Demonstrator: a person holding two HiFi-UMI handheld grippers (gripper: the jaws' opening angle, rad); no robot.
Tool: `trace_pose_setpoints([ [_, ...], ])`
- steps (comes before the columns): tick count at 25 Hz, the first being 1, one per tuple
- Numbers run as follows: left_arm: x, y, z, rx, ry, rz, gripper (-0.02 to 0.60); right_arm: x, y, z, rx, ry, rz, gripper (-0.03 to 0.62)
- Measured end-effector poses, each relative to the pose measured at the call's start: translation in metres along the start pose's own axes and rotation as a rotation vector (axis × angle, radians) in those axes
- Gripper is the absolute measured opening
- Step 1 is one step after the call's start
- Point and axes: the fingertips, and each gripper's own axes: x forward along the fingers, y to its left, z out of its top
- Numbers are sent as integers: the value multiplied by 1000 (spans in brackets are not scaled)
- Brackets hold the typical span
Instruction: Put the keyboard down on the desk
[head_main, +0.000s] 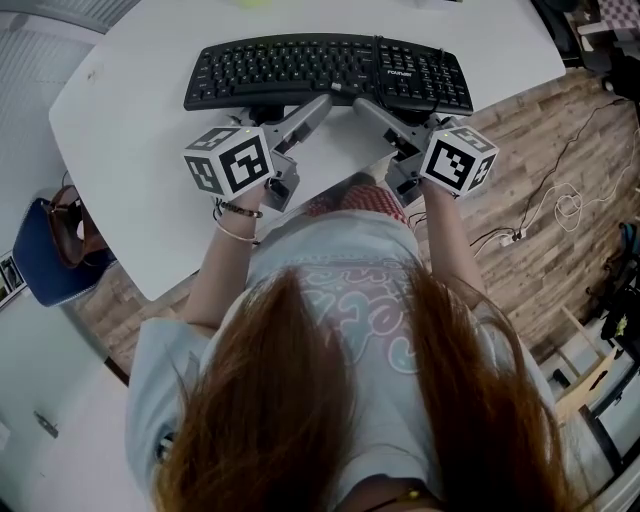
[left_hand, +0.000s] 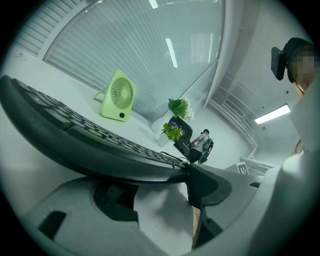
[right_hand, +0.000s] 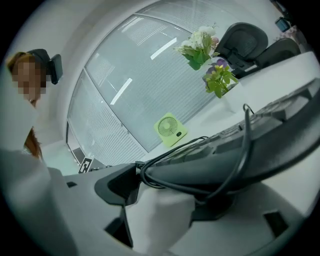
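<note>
- The head view looked steeply down from above the person onto the desk (head_main: 120, 130).
- Both gripper views sat low, very near the keyboard (left_hand: 75, 137), facing the far fan (left_hand: 117, 96); all three shared the keyboard.

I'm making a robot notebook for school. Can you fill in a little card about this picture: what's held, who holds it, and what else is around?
Held thing: black keyboard
Left grip: left gripper shut on the keyboard's near edge
Right grip: right gripper shut on the same edge, close beside it
Wire: black cable looped by the right gripper's jaws
Underneath: white desk
Farther back: green fan, flowers
Resting on desk yet: cannot tell
</note>
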Motion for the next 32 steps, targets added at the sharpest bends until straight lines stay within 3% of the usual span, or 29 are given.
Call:
trace_pose_setpoints([
  [6,-6,-1,-3,2,7,-5,306,-2,2,-3,-5,7,-13,337],
  [15,-17,-7,-6,95,22,-21,254,-6,6,-4,8,-12,24,314],
  [21,-17,-3,-12,83,32,2,204,-8,6,-10,-20,-7,-20,232],
  [32,-12,4,-10,20,18,75,192,-4,0,-13,-18,1,-114,230],
])
